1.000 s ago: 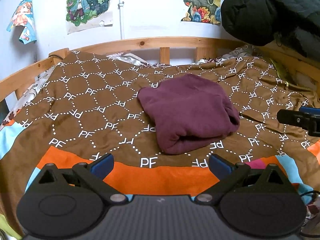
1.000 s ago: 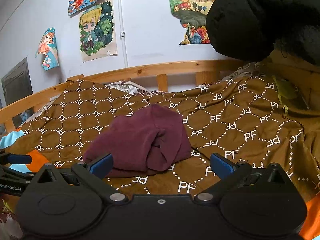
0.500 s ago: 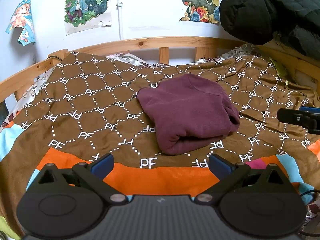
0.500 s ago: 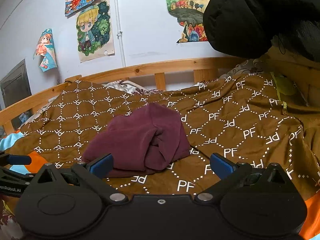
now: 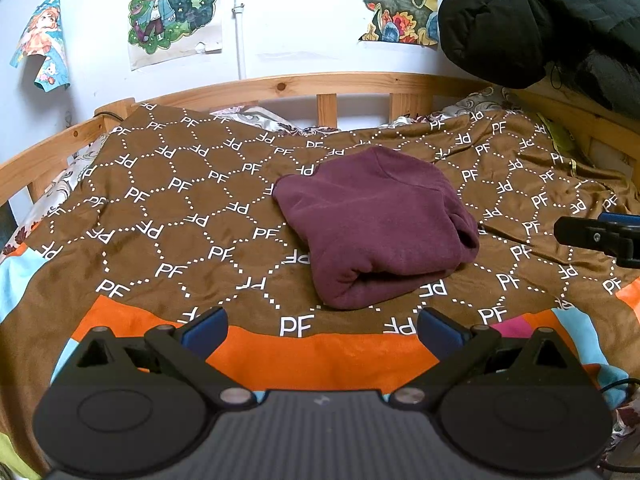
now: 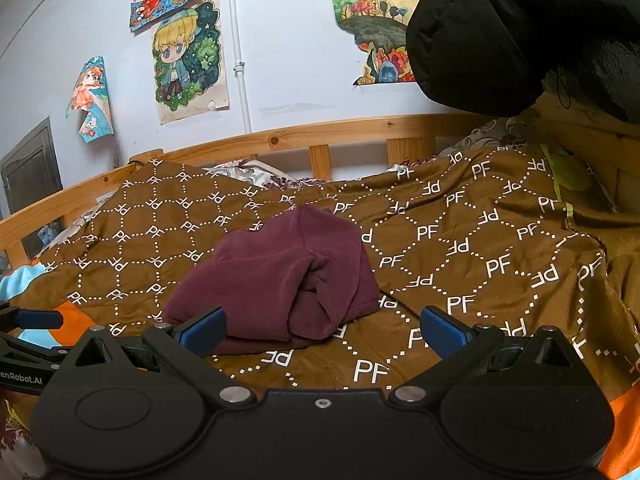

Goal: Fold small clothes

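Observation:
A maroon garment (image 5: 372, 224) lies folded into a compact bundle on the brown patterned blanket (image 5: 168, 216); it also shows in the right wrist view (image 6: 280, 284). My left gripper (image 5: 320, 326) is open and empty, held back from the bundle's near edge. My right gripper (image 6: 320, 330) is open and empty, just in front of the bundle's right side. The right gripper's finger shows at the right edge of the left wrist view (image 5: 596, 234). The left gripper's finger shows at the left edge of the right wrist view (image 6: 28, 320).
A wooden bed rail (image 5: 320, 88) runs along the back and sides. A black padded jacket (image 5: 540, 20) hangs at the upper right. Posters (image 5: 172, 8) hang on the white wall. A patterned pillow (image 5: 256, 114) peeks out behind the blanket.
Both grippers have drifted only slightly; the view shifts a little. The garment has not moved and both stay open.

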